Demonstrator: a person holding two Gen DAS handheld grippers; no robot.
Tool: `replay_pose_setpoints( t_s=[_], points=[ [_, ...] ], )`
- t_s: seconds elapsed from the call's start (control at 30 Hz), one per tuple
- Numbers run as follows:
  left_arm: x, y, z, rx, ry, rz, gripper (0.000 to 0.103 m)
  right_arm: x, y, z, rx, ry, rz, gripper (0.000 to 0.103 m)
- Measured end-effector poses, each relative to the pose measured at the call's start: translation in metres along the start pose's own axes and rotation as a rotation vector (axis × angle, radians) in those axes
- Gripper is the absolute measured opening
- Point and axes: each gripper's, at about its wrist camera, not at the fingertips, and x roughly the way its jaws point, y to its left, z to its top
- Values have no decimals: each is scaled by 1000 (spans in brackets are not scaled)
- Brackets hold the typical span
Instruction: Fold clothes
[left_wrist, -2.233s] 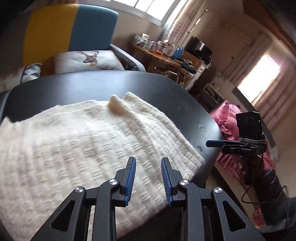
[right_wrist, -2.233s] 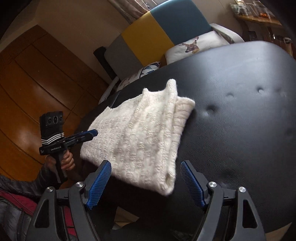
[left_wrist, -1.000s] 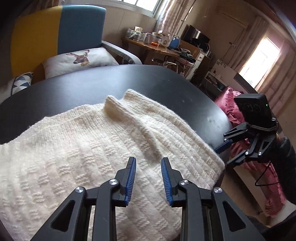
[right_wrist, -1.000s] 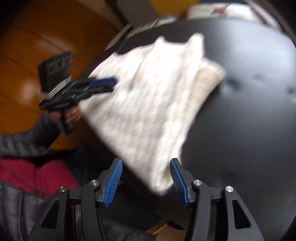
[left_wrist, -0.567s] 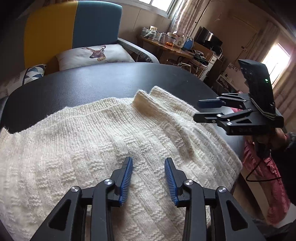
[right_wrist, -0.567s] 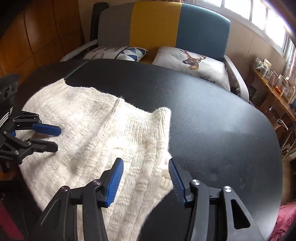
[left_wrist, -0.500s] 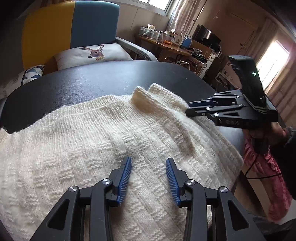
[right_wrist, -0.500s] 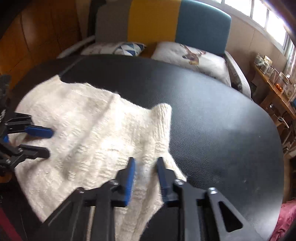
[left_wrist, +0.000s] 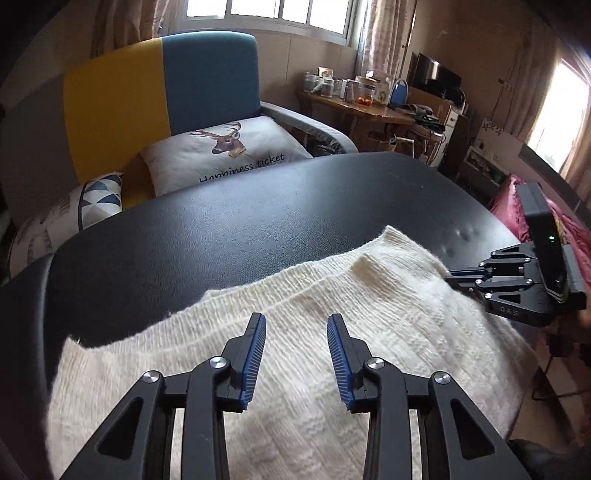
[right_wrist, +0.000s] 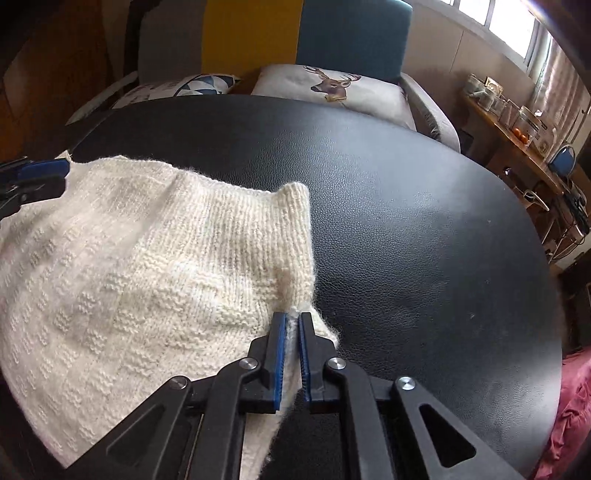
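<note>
Sunlit through windows behind a yellow-and-blue sofa (left_wrist: 159, 96) with a deer-print cushion (left_wrist: 229, 151), the room holds a black leather-topped counter (right_wrist: 424, 236) whose far half lies bare. On its near side lies a cream knitted sweater (left_wrist: 332, 317), spread across the near-left part and reaching the near edge.

The left gripper (left_wrist: 296, 356) points forward and slightly down over the sweater's middle, its blue-padded fingers (left_wrist: 253, 354) parted with a moderate gap and nothing between them; whether they touch the knit cannot be told.

The right gripper (right_wrist: 290, 350) comes in low from the near edge at the sweater's right border, beside open black surface. Its fingers (right_wrist: 279, 354) are nearly closed, pinching a thin fold of the sweater's edge.
</note>
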Motion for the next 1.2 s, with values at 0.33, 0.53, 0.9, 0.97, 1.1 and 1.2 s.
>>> replay_pose_setpoints(
  t_s=[0.33,0.53,0.9,0.97,1.1,1.2],
  points=[
    [41,-21,12,170,56,11,0,-5,-16,-13,77,-57,68,8],
    [59,7,20,24,51,106,0,-7,-14,-25,121,-108,50,8],
    [29,23,19,-102,-22,86,0,-10,-24,-21,179,-119,55,24],
    [2,22,15,-82,-78,70,1,-19,-30,-15,208,-133,57,28],
    [-32,17,-7,-4,-121,89,1,-47,-8,5,151,-219,85,28],
    [-37,16,-31,39,-94,119,1,-43,36,24,78,-212,177,28]
  ],
)
